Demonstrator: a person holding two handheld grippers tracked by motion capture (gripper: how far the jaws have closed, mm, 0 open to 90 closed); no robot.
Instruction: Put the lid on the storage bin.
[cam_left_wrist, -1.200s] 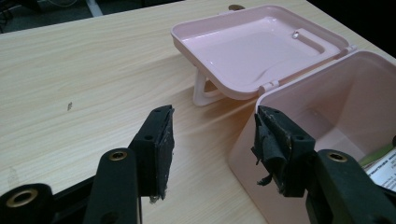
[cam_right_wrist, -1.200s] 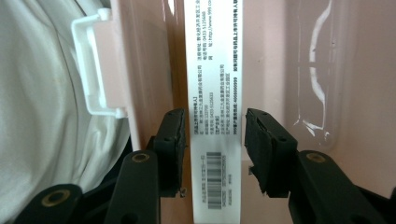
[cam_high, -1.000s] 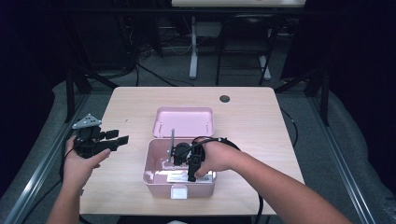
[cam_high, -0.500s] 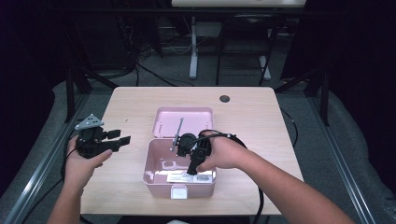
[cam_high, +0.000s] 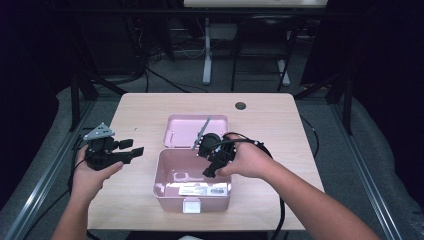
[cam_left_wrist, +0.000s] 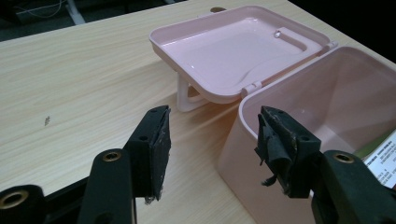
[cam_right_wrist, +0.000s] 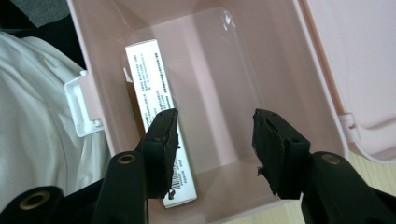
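the pink box (cam_high: 192, 185) sits open at the table's (cam_high: 280, 120) near edge, a labelled carton (cam_right_wrist: 159, 116) lying inside. the right gripper (cam_right_wrist: 215, 154) hangs above it, jaws apart and empty; the left gripper (cam_left_wrist: 210, 149), also spread, waits beside the box's wall. if the carton is the aim, i judge it best to dip straight down and straddle its narrow sides.
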